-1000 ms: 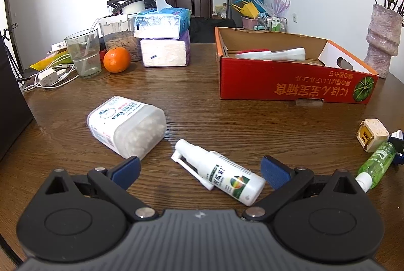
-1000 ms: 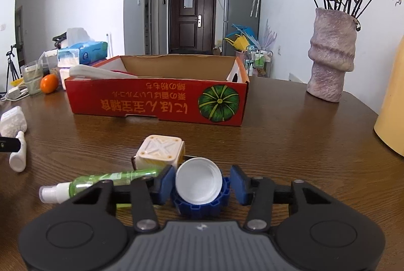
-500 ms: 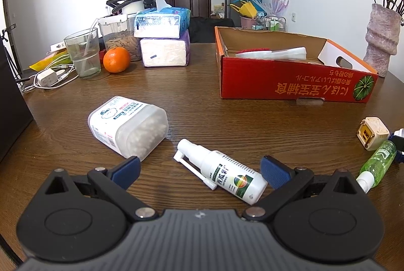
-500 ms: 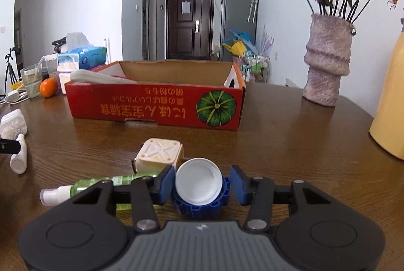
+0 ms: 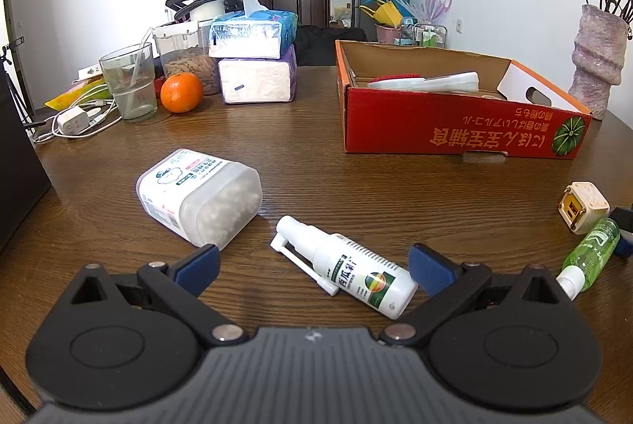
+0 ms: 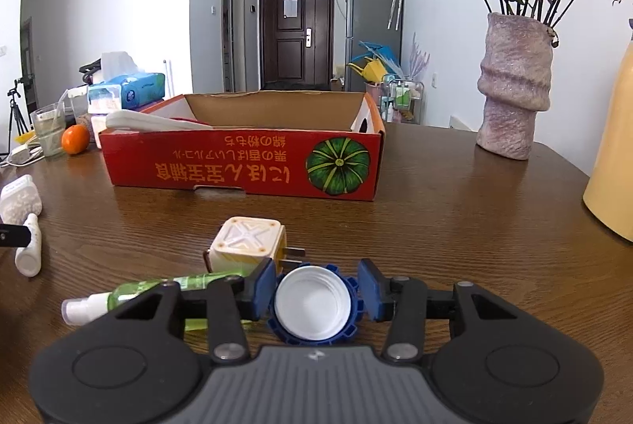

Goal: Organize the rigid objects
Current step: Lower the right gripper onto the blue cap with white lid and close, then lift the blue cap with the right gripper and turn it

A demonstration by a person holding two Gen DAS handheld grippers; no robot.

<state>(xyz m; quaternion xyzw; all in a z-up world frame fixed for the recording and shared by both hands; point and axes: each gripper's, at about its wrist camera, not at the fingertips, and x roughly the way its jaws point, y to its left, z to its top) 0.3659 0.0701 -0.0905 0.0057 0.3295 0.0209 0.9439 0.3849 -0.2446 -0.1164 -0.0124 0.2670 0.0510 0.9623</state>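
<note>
Landmark: red cardboard box at the far side of the table.

Right claw sits on the near side of the box, w/ a blue gear-rimmed cap, white inside, between the jaws. The jaws have just been closing a little. The left pad looks to be touching the rim; on the right I still see a sliver of gap, so not clamped yet, I judge. The cap is prob. light, rigid plastic; the ridged rim should give good bite, so take it across the widest part of the rim, not the smooth white inner lip.

Just nearer the box than the cap: a cream cube plug, prongs toward the cap. Left of the cap lies a green spray bottle.

Left claw stands wide open, holding nothing, well short of the box. A white spray bottle lies on its side between the pads. It's smooth, round and likely to roll; grip mid-body, not the thin nozzle. A cotton-swab tub lies beside it.
</note>
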